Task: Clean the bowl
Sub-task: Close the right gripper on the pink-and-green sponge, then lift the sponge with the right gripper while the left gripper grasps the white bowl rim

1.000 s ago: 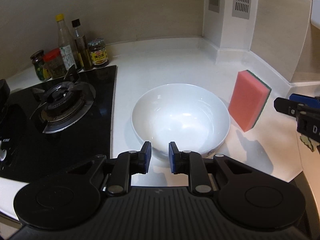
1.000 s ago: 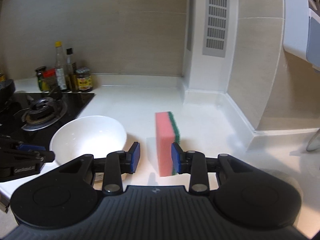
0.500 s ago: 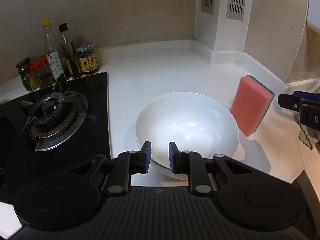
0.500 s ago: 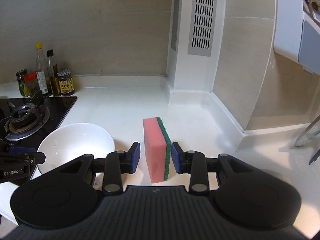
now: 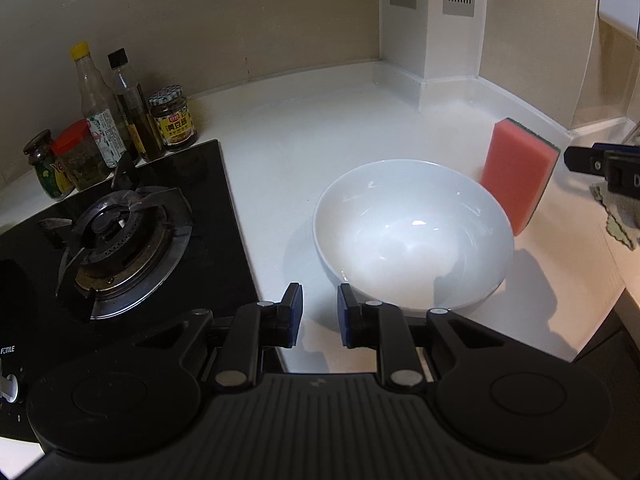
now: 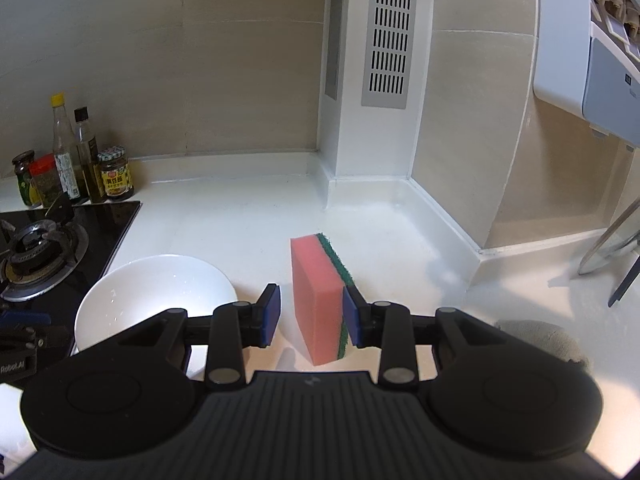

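A white bowl sits upright on the white counter, just right of the hob. My left gripper hovers open at the bowl's near left rim with nothing between its fingers; its right finger overlaps the rim in the picture. A pink sponge with a green scouring side stands on its edge to the right of the bowl. My right gripper is open around the sponge: the right pad lies at the green side, and the left pad stands a small gap off the pink face. The sponge also shows in the left wrist view.
A black gas hob fills the left. Several bottles and jars stand behind it by the wall. A white column with vent grilles juts out at the back. A grey rag and a metal utensil lie on the right.
The left gripper has slid leftward along the bowl's near rim, so the bowl sits further right in its view. The right gripper has advanced until the sponge stands between its fingers.
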`<action>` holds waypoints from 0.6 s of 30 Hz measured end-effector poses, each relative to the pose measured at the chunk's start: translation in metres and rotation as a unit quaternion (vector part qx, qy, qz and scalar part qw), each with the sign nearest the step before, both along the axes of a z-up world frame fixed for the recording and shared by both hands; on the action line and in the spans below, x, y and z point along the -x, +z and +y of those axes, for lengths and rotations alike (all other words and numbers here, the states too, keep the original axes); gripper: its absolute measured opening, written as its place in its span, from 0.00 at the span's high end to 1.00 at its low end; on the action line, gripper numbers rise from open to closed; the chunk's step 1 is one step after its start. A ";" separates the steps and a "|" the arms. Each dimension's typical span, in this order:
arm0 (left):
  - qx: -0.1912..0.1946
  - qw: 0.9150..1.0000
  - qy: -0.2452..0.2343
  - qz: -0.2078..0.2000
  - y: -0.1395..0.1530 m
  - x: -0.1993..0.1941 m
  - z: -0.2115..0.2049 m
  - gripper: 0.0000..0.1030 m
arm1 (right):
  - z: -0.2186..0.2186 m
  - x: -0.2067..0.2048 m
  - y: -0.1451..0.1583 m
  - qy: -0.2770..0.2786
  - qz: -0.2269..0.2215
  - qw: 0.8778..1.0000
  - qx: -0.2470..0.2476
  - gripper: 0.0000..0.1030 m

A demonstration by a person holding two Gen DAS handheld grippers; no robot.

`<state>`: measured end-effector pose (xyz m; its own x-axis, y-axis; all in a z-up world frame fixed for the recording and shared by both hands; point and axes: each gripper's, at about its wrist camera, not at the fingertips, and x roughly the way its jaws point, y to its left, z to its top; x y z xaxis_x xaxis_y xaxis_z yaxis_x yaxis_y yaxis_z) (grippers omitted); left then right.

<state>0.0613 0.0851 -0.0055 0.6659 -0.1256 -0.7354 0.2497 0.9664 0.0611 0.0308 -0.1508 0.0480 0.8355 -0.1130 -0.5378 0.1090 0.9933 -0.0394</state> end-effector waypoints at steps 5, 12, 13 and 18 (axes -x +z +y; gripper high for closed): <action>0.021 0.999 0.037 -0.010 0.004 -0.012 0.002 0.77 | -0.008 -0.022 0.007 0.033 0.008 0.999 0.017 0.71; 0.034 0.997 0.073 -0.009 0.004 -0.018 0.001 0.77 | -0.014 -0.059 0.008 0.087 0.054 0.993 0.061 0.71; 0.034 0.996 0.076 -0.010 0.004 -0.018 0.001 0.77 | -0.014 -0.062 0.007 0.094 0.058 0.992 0.066 0.71; 0.033 0.995 0.096 -0.004 0.002 -0.021 0.002 0.77 | -0.012 -0.075 -0.001 0.114 0.073 0.986 0.094 0.71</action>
<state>0.0819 0.0875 -0.0040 0.6882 -0.0434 -0.7242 0.0609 0.9981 -0.0020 0.1059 -0.1625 0.0474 0.7662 -0.0402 -0.6414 -0.1362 0.9652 -0.2232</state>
